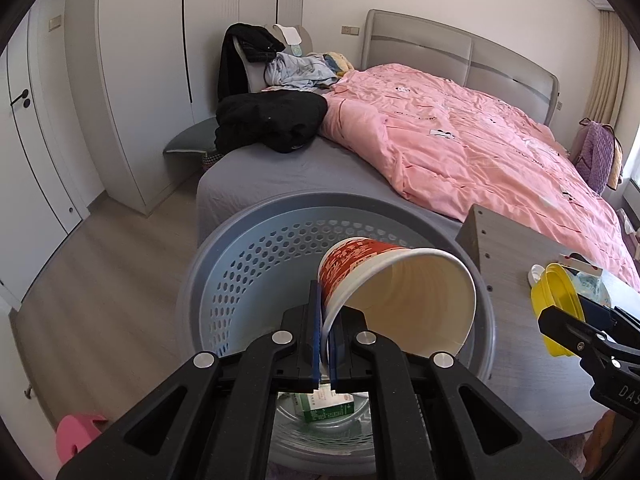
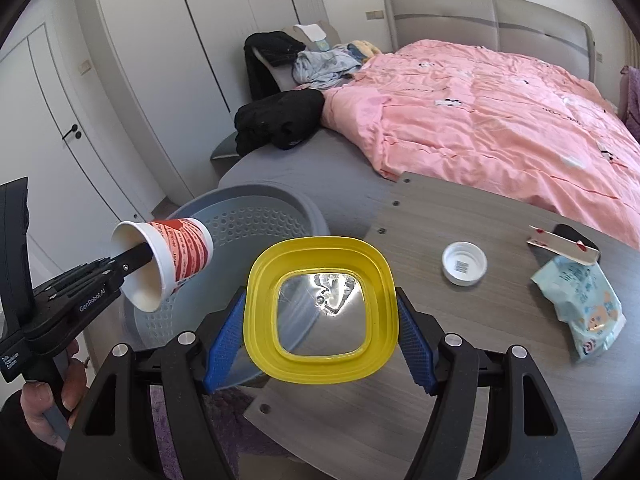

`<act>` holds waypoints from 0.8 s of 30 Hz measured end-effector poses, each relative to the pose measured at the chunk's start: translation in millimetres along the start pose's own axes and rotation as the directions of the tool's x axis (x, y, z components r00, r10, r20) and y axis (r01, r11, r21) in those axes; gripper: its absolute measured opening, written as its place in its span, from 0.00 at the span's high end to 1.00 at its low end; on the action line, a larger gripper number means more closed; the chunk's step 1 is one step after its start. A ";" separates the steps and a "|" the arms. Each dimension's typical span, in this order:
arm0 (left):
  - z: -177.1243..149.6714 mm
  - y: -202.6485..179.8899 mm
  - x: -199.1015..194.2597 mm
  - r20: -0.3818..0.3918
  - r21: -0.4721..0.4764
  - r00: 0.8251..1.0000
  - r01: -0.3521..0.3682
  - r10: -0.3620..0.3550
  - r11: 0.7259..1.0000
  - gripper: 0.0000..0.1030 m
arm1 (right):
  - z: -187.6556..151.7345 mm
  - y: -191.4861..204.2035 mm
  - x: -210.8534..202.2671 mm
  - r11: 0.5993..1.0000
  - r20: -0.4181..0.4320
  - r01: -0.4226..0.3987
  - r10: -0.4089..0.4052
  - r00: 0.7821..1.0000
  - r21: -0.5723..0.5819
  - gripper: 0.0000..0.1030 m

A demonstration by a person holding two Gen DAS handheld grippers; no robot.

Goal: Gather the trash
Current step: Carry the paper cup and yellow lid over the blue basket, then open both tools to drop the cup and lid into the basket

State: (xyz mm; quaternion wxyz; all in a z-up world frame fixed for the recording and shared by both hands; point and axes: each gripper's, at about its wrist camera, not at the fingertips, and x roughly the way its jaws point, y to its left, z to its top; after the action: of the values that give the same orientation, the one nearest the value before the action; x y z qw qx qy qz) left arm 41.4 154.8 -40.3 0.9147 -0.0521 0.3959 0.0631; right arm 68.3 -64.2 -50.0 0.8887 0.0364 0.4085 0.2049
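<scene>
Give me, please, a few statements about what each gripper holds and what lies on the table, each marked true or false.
1. The left gripper pinches the paper cup by its rim, above the basket. True.
2. The right gripper holds a white cap. False: it grips the yellow container; the white cap lies on the table.
3. The basket is empty. False: a green box lies at its bottom.
4. A wipes packet lies on the table. True.

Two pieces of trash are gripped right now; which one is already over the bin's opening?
The red-and-white paper cup, pinched by its rim in the left gripper, hangs over the grey bin. The yellow container in the right gripper sits mostly over the table.
</scene>
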 end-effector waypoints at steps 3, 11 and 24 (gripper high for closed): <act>-2.7 10.8 3.8 -0.010 -0.015 1.000 -0.008 0.008 1.000 0.97 | 5.2 15.0 12.2 0.999 -0.017 -0.019 0.019 1.000 -0.029 0.34; -4.8 28.2 22.3 -0.058 -0.035 0.998 -0.027 0.025 0.999 0.97 | 15.6 34.9 40.8 0.996 -0.065 -0.034 0.029 0.997 -0.078 0.34; -0.3 41.7 20.0 -0.044 -0.058 0.998 -0.044 0.042 0.997 0.54 | 28.2 44.2 49.5 0.994 -0.055 -0.038 0.033 0.998 -0.100 0.22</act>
State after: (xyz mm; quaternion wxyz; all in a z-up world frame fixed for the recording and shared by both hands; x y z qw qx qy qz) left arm 48.2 197.3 -57.0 0.9024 -0.0717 0.4145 0.0931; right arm 103.3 -1.5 -56.2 0.8745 -0.0067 0.4204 0.2419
